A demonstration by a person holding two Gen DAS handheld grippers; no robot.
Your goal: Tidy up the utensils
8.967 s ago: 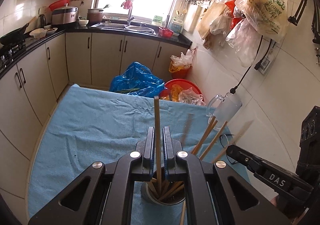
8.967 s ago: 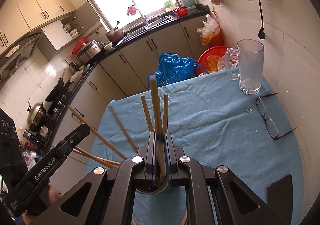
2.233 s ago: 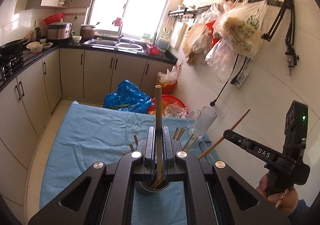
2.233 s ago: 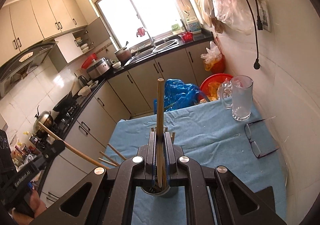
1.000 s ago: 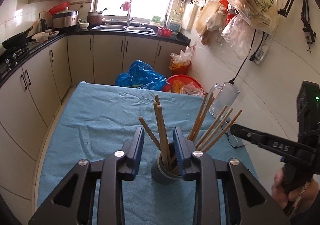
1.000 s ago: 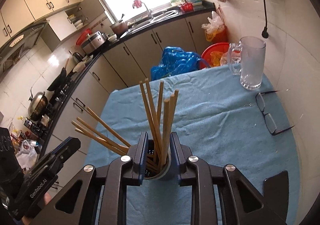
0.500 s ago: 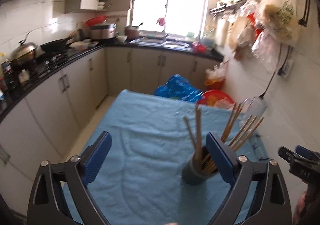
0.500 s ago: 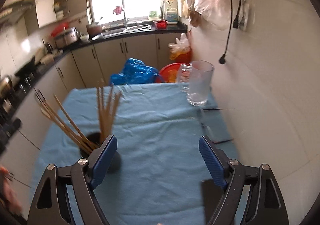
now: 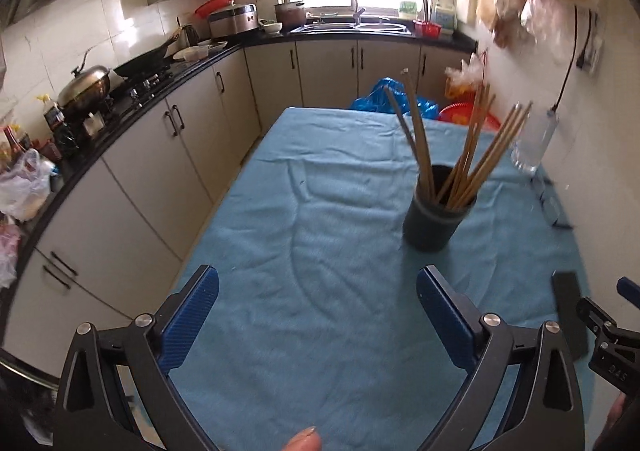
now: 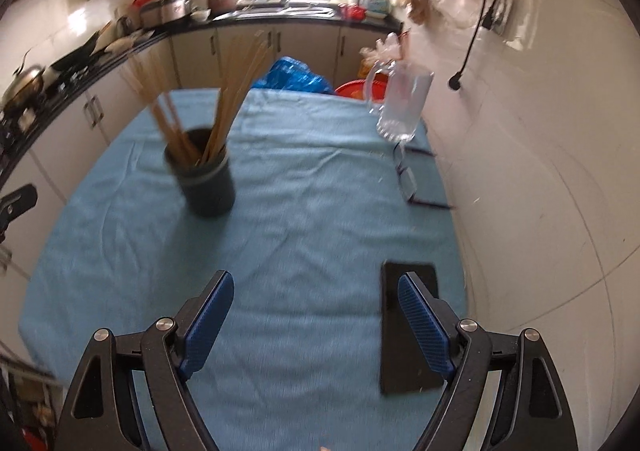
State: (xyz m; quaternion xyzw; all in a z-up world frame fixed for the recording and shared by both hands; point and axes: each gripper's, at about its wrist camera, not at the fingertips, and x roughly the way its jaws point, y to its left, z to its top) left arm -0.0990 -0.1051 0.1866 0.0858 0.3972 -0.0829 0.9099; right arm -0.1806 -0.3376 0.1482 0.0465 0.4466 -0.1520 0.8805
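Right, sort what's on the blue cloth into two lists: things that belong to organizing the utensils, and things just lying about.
Belongs to the job:
- chopsticks, standing in the holder
- dark holder cup
- left tool and right tool, both open and holding nothing

Just lying about:
- glass mug
- eyeglasses
- flat black slab near the right tool

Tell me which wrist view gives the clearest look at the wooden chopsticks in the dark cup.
The left wrist view. There the wooden chopsticks stand sharp in the dark round cup, each stick separable. In the right wrist view the same chopsticks are smeared by motion blur, so only fanned bundles show.
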